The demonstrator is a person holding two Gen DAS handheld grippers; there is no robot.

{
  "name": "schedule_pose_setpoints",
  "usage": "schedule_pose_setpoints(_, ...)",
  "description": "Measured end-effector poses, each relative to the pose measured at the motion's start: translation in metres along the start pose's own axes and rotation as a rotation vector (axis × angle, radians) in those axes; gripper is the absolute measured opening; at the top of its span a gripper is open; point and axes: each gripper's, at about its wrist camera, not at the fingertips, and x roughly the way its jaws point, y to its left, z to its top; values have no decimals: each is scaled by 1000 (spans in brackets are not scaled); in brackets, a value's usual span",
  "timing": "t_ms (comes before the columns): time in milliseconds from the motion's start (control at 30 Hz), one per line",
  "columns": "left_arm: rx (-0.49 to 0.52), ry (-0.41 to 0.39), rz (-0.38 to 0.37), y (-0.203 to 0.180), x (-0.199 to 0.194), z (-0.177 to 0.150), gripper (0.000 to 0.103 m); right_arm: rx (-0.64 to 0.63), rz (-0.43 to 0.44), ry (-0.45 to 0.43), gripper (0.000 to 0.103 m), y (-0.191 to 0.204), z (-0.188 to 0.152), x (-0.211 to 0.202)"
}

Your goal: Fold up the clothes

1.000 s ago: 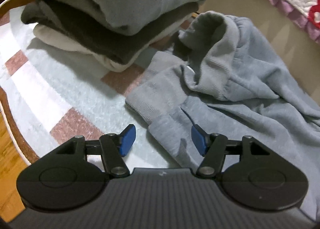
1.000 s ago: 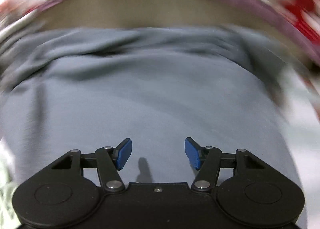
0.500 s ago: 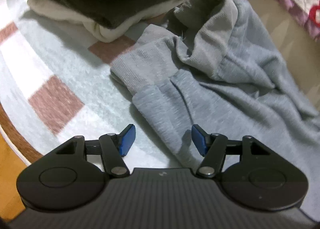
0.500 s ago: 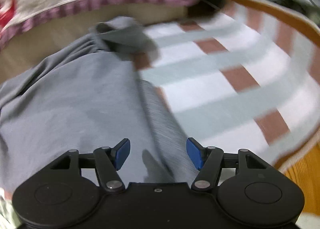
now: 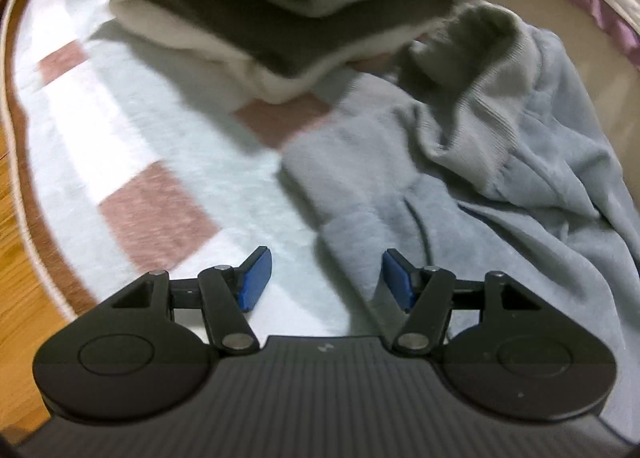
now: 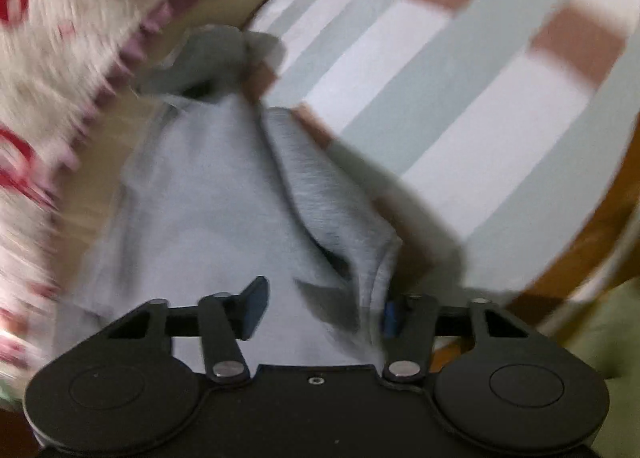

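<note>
Since the earlier frames, both cameras have shifted: the left view has pulled back so more of the folded stack shows again, and the right view has swung from the garment's broad back toward its lower edge, with checked cloth now filling the right side.

Left gripper (image 5: 326,278): jaws spread wide, holding nothing. It hovers over the ribbed cuff end of the blue-grey sweatshirt (image 5: 480,194); the right finger sits above the fabric, the left above the checked blanket (image 5: 120,146).

Right gripper (image 6: 320,310): jaws also wide apart. A fold of the sweatshirt (image 6: 208,218) lies between them, and its raised edge covers part of the right finger. No clamping is evident, though the view is blurred.

Sweatshirt lies crumpled and unfolded on the blanket, one sleeve bunched up against the stack of folded clothes (image 5: 280,18). A quilt (image 6: 52,58) with red print and purple trim borders the far side. Wood flooring (image 5: 16,278) shows beyond the blanket edge.
</note>
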Motion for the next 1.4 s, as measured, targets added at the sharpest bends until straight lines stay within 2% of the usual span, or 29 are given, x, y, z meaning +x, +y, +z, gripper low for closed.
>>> schedule_pose_setpoints(33, -8, 20, -40, 2, -2, 0, 58, 19, 34, -12, 38, -2, -1, 1)
schedule_pose_setpoints(100, -36, 87, -174, 6, -1, 0, 58, 56, 103, -35, 22, -6, -2, 2)
schedule_pose_setpoints(133, -58, 115, -224, 7, 1, -1, 58, 74, 137, -46, 19, -9, -2, 2)
schedule_pose_setpoints(200, -71, 141, -274, 3, 1, -5, 58, 111, 206, -69, 18, -13, -3, 4)
schedule_pose_setpoints(233, -62, 139, -277, -1, 6, -5, 58, 70, 178, -105, 18, -7, -3, -1)
schedule_pose_setpoints(300, -45, 105, -257, -9, 9, -4, 61, -34, 114, -175, 17, 9, -7, -10)
schedule_pose_setpoints(333, -37, 83, -247, -13, 10, -3, 62, -78, 80, -179, 17, 14, -6, -7)
schedule_pose_setpoints(367, -28, 59, -230, -17, 12, -1, 62, -120, 47, -180, 18, 18, -4, -3)
schedule_pose_setpoints(433, 2, 10, -200, -26, 20, 2, 62, -134, 35, -143, 25, 21, -6, 6)
schedule_pose_setpoints(467, 26, -10, -186, -30, 21, 2, 59, -103, 61, -120, 28, 15, -3, 13)
schedule_pose_setpoints(500, 53, -29, -170, -34, 22, 2, 53, -55, 86, -92, 43, 10, -2, 21)
schedule_pose_setpoints(533, 103, -39, -135, -41, 23, 1, 19, -6, 111, -63, 62, 4, 0, 29)
schedule_pose_setpoints(567, 172, -35, -94, -49, 23, 0, 12, 29, 110, -53, 66, -3, 0, 34)
schedule_pose_setpoints(600, 228, -50, -66, -56, 20, -3, 9, 64, 108, -43, 66, -11, 0, 39)
schedule_pose_setpoints(667, 320, -96, -42, -69, 6, -6, 6, 73, 119, -64, 65, -14, 9, 50)
schedule_pose_setpoints(700, 356, -122, -29, -74, -5, -5, 5, 65, 116, -76, 54, -13, 15, 52)
schedule_pose_setpoints(733, 359, -139, -33, -75, -15, -2, 5, 57, 112, -89, 20, -12, 21, 55)
schedule_pose_setpoints(767, 356, -154, -37, -75, -26, 3, 5, 17, 113, -92, 18, -6, 28, 57)
schedule_pose_setpoints(900, 234, -147, -104, -54, -82, 22, 5, -204, 119, -199, 14, 50, 63, 18)
schedule_pose_setpoints(1000, 295, -227, -88, -46, -132, 12, 5, -365, 117, -320, 12, 93, 70, -40)
schedule_pose_setpoints(1067, 322, -271, -65, -38, -164, -2, 5, -454, 74, -413, 11, 107, 63, -79)
schedule_pose_setpoints(1133, 306, -258, -51, -17, -186, -15, 5, -503, 39, -457, 11, 102, 52, -107)
schedule_pose_setpoints(1167, 303, -230, -46, -8, -188, -24, 5, -513, 24, -467, 11, 95, 46, -117)
schedule_pose_setpoints(1233, 301, -156, -20, 9, -181, -41, 5, -471, -11, -414, 10, 66, 35, -118)
schedule_pose_setpoints(1333, 342, -58, 25, 18, -162, -65, 5, -406, -100, -323, 10, 16, 18, -95)
schedule_pose_setpoints(1400, 402, -92, 34, 9, -169, -70, 5, -379, -152, -273, 10, -8, 13, -79)
